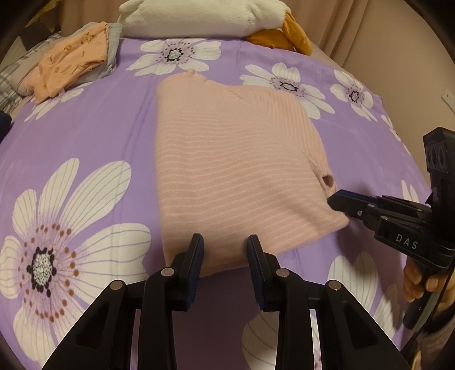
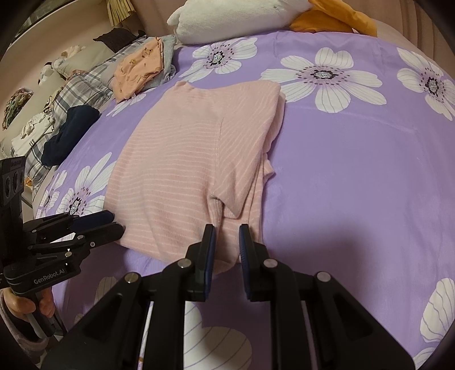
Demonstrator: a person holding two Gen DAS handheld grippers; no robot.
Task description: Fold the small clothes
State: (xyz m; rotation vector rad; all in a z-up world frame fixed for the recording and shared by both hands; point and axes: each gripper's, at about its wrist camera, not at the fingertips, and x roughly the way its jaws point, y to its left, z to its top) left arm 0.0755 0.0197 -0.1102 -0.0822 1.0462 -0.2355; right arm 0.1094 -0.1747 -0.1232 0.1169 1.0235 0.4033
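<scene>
Left wrist view: I am holding my left gripper [image 1: 224,242], jaws spread, over the pink top's [image 1: 227,170] near hem, mid-frame on the purple bedspread [image 1: 85,119]. My right gripper [image 2: 226,232], also spread, is straddling the hem; both should pinch evenly, I judge.

This is a bedroom in a home. The work surface is a bed under a purple bedspread [image 1: 113,128] printed with big white flowers. A white plush pillow [image 1: 199,17] lies at its far end, folded clothes [image 2: 139,67] sit at one corner, and plaid bedding [image 2: 74,88] lies alongside.
</scene>
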